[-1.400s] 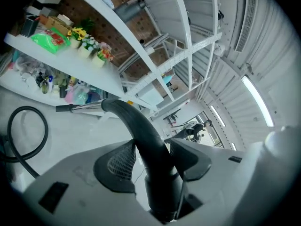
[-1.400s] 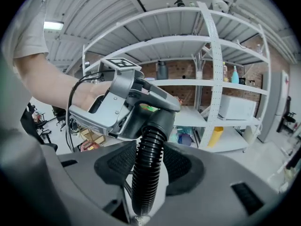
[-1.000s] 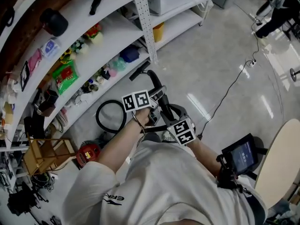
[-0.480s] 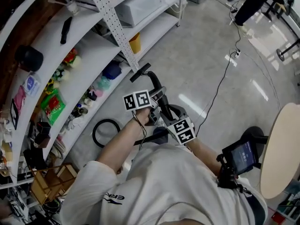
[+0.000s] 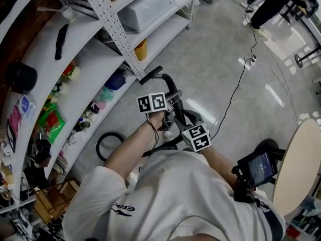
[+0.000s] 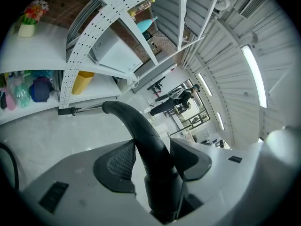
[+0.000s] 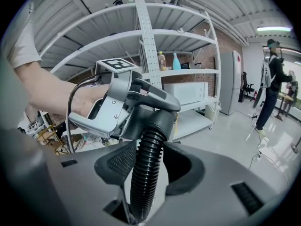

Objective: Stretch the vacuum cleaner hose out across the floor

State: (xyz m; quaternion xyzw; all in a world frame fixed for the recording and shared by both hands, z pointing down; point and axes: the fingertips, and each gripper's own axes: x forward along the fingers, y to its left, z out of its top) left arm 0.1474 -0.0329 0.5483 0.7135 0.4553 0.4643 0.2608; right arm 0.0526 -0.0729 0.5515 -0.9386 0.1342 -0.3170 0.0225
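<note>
My left gripper (image 5: 169,106) is shut on the vacuum's black curved handle tube (image 6: 136,126), which arcs up and left toward the shelves and ends in a straight bar (image 5: 150,75). In the left gripper view the tube fills the gap of the left gripper (image 6: 153,157). Just below the handle's cuff, my right gripper (image 7: 148,166) is shut on the ribbed black hose (image 7: 146,178). The left gripper (image 7: 117,107) and the hand on it show right above that cuff. In the head view the right gripper (image 5: 183,125) sits close beside the left. A loop of hose (image 5: 103,143) lies on the floor below the shelves.
Curved white shelving (image 5: 100,59) full of small items runs along the left, with a yellow container (image 5: 141,49) on the low shelf. A thin cable (image 5: 235,92) crosses the grey floor. A round table (image 5: 301,159) stands at the right. A person (image 7: 273,74) stands far off.
Both grippers and the handle have shifted slightly up and right in the head view. The floor loop of hose looks smaller and lies farther left. The red object by the shelves has left the view.
</note>
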